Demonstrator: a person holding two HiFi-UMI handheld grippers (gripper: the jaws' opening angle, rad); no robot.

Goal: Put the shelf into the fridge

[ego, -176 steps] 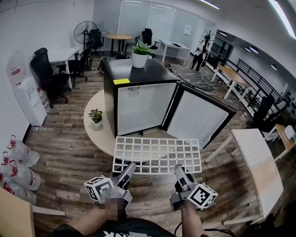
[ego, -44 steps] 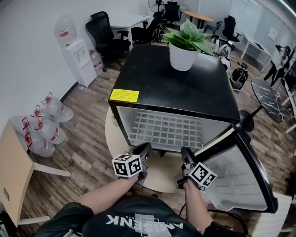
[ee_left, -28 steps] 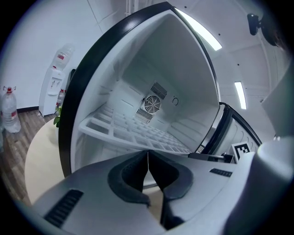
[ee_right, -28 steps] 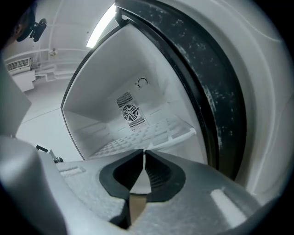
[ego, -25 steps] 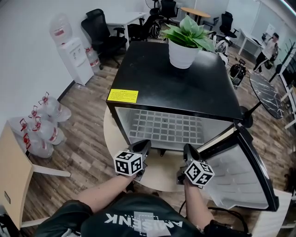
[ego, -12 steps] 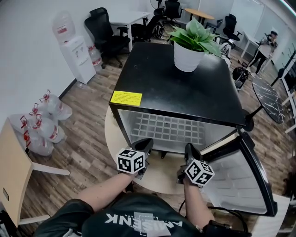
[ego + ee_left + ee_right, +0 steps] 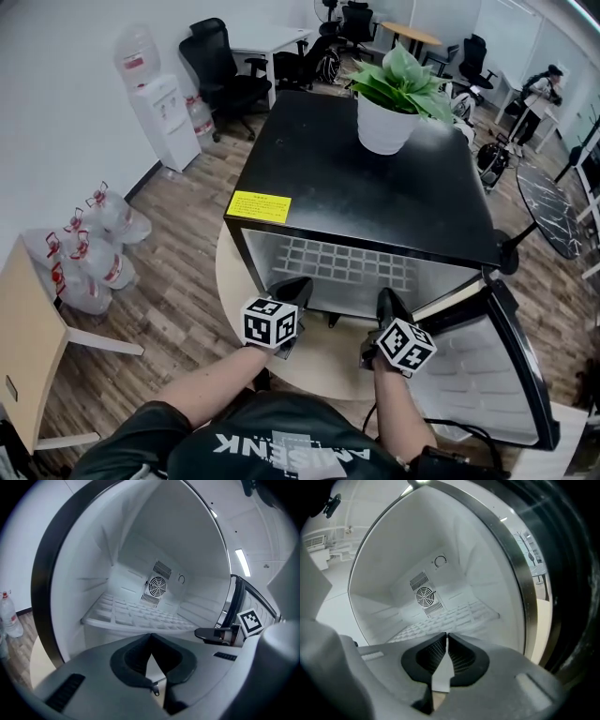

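The shelf, earlier carried outside, now rests inside the fridge. The left gripper and right gripper are closed and empty.

The person wore a dark short-sleeved top with white block lettering across it, at six o'clock in the head view. The left tool and the right tool were smooth grey moulded bodies that tapered to dark tips. Their black pads were finely ribbed. Each tool carried a white cube with black square markers, the right tool's cube lying toward five o'clock. A thin black cable ran beside the right forearm. A small metal screw sat under the left tool's pads.
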